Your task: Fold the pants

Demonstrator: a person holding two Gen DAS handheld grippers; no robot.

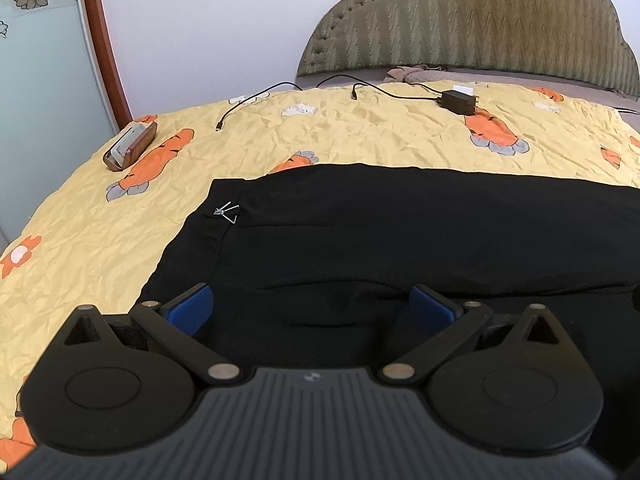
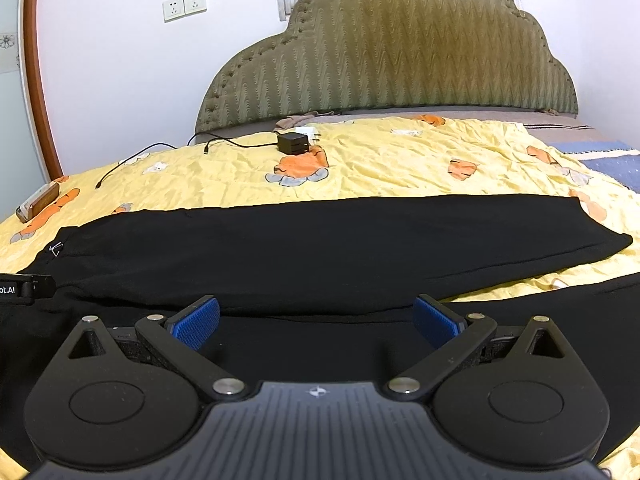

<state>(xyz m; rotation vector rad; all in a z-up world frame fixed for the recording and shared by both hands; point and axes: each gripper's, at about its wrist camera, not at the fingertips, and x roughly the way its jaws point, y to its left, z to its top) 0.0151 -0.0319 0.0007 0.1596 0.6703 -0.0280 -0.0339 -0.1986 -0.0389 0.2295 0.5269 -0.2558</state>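
"ot.AI" on left gripper (image 2: 24,289) body.

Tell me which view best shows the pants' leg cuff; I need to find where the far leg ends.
The right wrist view: the far leg of the black pants runs unbroken to its cuff end on the yellow bedspread. The left wrist view shows only the waist part with its small white tag; the leg runs out of frame.

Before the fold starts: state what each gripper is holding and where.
Nothing is held. The left gripper and the right gripper both hang open over the black pants, with no fabric between their blue pads.
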